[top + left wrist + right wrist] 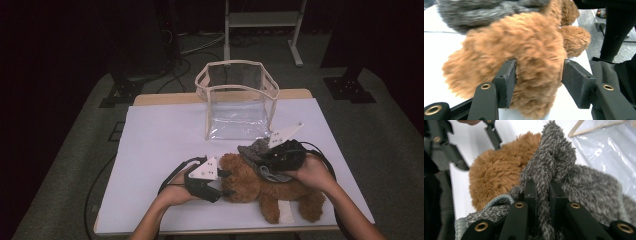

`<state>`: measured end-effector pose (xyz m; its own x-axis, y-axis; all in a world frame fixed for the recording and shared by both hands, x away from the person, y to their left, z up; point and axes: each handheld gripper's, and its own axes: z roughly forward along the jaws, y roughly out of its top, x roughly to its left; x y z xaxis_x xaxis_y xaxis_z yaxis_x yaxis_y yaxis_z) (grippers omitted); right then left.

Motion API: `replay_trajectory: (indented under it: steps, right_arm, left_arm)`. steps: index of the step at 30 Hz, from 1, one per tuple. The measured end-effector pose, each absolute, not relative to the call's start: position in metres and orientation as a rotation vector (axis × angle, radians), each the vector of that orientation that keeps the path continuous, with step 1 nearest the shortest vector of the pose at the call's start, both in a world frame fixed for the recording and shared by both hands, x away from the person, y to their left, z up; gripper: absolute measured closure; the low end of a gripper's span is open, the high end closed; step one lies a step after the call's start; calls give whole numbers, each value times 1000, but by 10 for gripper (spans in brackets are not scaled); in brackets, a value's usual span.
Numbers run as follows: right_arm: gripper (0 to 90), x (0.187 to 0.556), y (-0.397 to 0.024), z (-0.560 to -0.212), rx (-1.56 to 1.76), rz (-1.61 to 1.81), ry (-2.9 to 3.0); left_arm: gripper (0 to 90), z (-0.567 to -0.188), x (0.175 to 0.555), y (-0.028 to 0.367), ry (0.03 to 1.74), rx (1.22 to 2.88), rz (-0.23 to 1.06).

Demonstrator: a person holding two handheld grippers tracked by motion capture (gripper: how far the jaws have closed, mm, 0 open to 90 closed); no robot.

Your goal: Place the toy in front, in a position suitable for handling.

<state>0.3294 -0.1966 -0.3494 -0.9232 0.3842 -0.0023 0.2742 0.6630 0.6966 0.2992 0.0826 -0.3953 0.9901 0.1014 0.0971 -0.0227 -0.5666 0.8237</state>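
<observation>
One brown plush bear (265, 187) lies on its side near the front edge of the white table (155, 145), its head toward the person's left and its legs toward the right, with a grey fuzzy garment (254, 150) bunched over its upper body. Seen from the left gripper view, the left gripper (537, 81) has its jaws partly open around a thick fold of the bear's fur, the left pad pressed into the plush and the right pad touching its far side, so the toy is pinched between them. From the right gripper view, the right gripper (543, 195) has its jaws drawn almost together on a raised ridge of the grey garment, which stands up between the pads, the bear's brown head just behind it. Both hands come in from the near edge in the high view, one at each end of the bear. Beyond the toy, near the table's far edge, stands a clear plastic bag (237, 100) with a cream trim, upright and open at the top, well apart from the bear
</observation>
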Motion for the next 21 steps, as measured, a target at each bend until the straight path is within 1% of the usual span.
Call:
replay_trajectory:
  steps: [3,9,13,18,21]
  right_arm:
    - [785,322,-202,-354,550,1154,2733]
    - [785,310,-197,-353,497,1132,2739]
    - [786,311,-186,-346,453,1114,2730]
    - [786,317,-160,-343,394,1140,2733]
    - [786,321,-159,-343,384,1129,2751]
  left_arm:
    - [438,-392,302,82,67,2153,176]
    - [438,-393,306,78,68,2153,158]
    - [453,-396,305,75,62,2160,151]
    - [454,-395,303,74,49,2179,163]
    - [454,-396,304,75,56,2172,159]
